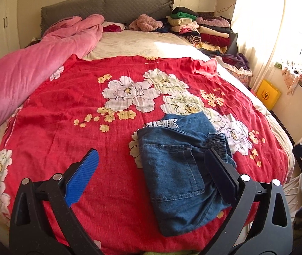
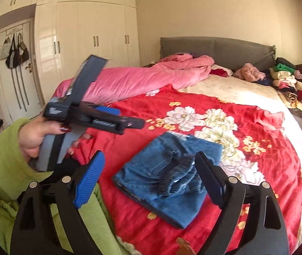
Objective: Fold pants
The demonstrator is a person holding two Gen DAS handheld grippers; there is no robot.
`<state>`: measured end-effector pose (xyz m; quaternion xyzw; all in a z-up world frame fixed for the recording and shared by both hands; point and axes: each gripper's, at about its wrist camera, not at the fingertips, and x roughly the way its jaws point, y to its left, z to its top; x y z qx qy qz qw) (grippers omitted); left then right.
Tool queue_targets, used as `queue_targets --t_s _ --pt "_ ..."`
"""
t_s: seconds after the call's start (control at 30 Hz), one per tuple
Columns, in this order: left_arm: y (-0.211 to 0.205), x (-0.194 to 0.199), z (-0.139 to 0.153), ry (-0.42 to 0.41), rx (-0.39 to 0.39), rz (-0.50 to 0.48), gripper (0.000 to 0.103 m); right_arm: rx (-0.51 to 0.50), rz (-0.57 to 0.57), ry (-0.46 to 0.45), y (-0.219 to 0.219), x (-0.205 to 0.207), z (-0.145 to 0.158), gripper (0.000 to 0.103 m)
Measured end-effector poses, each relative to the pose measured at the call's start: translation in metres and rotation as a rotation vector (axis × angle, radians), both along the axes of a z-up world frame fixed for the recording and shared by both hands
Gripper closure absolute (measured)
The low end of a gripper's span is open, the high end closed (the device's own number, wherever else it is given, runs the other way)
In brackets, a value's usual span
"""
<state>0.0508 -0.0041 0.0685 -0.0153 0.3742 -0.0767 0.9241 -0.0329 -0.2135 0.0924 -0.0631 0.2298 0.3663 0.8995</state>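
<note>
Left gripper (image 1: 151, 178): jaws spread wide, holding nothing, hovering above the bed's near edge
Pants (image 1: 180, 170): folded into a compact denim bundle on the red floral blanket (image 1: 66, 114), elastic waistband bunched on top, likely set down as finished
Right gripper (image 2: 151, 182): also wide open and empty, above the pants, apparently not touching
Pink duvet (image 1: 23, 74): heaped aside, leaving folding room

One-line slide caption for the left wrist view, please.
Open left claw above folded blue denim pants on red floral bedspread.
</note>
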Motion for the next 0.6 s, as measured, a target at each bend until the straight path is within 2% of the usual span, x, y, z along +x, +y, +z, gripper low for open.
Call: queue_targets --t_s 0.23,0.33,0.6 --pt "-0.009 -0.012 0.006 -0.020 0.025 -0.025 0.010 0.020 -0.080 -0.008 -0.017 0.007 0.005 0.017" --pt "-0.012 -0.017 0.008 -0.028 0.034 -0.032 0.010 0.029 -0.122 -0.016 -0.024 0.010 0.007 0.009" --pt "-0.013 -0.029 0.005 -0.033 0.045 -0.033 0.010 0.009 -0.210 -0.017 -0.034 0.018 0.002 0.008"
